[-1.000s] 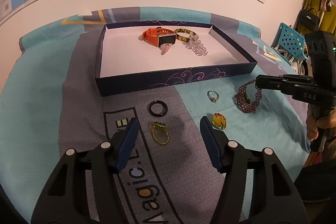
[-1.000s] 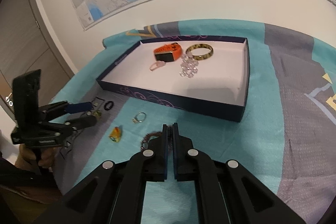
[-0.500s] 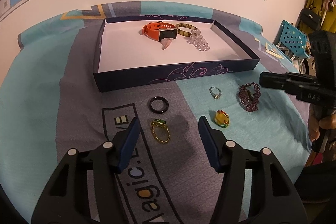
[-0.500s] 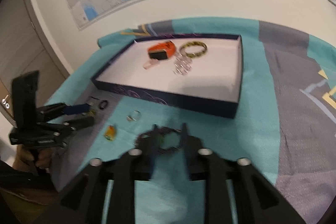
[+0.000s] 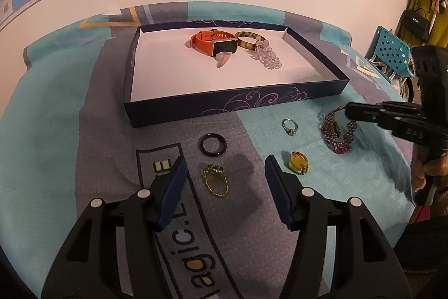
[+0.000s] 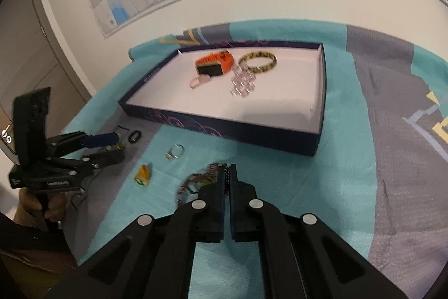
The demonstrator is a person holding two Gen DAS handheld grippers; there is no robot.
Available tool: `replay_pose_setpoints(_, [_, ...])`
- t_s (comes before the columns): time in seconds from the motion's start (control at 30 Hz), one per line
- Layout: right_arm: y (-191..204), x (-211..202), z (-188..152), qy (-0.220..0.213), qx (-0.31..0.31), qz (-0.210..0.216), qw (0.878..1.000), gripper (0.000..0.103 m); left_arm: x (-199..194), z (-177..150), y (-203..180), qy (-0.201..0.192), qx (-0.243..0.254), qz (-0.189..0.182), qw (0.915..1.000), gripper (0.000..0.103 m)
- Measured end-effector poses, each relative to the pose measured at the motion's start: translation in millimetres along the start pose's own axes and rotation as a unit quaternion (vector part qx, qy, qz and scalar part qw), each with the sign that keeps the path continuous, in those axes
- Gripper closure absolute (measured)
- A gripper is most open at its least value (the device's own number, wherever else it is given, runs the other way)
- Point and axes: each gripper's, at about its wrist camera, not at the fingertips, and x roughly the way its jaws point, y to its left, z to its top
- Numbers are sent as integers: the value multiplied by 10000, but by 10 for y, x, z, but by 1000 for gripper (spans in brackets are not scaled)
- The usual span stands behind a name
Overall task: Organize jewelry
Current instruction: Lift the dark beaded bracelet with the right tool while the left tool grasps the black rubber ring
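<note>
My left gripper hovers open over the grey cloth, with a gold ring with a green stone lying between its fingers, untouched. Beyond it lie a black ring, a silver ring and a yellow ring. My right gripper is shut on one end of the purple beaded bracelet; beads show between its pads. In the left wrist view that gripper pinches the bracelet at its upper end. The dark blue box stands behind.
The box holds an orange watch, a tortoiseshell bangle, a clear bead bracelet and a small pink piece. A blue perforated basket stands off the table's right. The left gripper shows at the left of the right wrist view.
Half a second ago my right gripper stood open over the bracelet lying flat; now it is shut on the bracelet's end. The left gripper has stayed put and open.
</note>
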Motion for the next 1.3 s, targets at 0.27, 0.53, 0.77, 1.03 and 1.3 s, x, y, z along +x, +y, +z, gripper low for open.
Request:
replay_pose_setpoints(0.27, [200, -92, 90, -215, -183, 430, 9987, 101, 35, 45, -6, -5, 38, 80, 10000, 46])
replay_pose_setpoints(0.53, [281, -73, 121, -260, -196, 676, 9972, 101, 69, 80, -1, 17, 50, 120, 9999, 46])
replay_pose_setpoints(0.77, [275, -97, 146, -297, -181, 671, 9971, 101, 166, 138, 3, 141, 75, 223, 9996, 60])
replay_pose_setpoints(1.03, [263, -99, 180, -341, -189, 683, 9969, 101, 200, 154, 9, 157, 153, 302, 9993, 80])
replay_pose_setpoints(1.3, [283, -138, 257, -458, -237, 682, 9963, 101, 114, 183, -29, -13, 179, 241, 9995, 80])
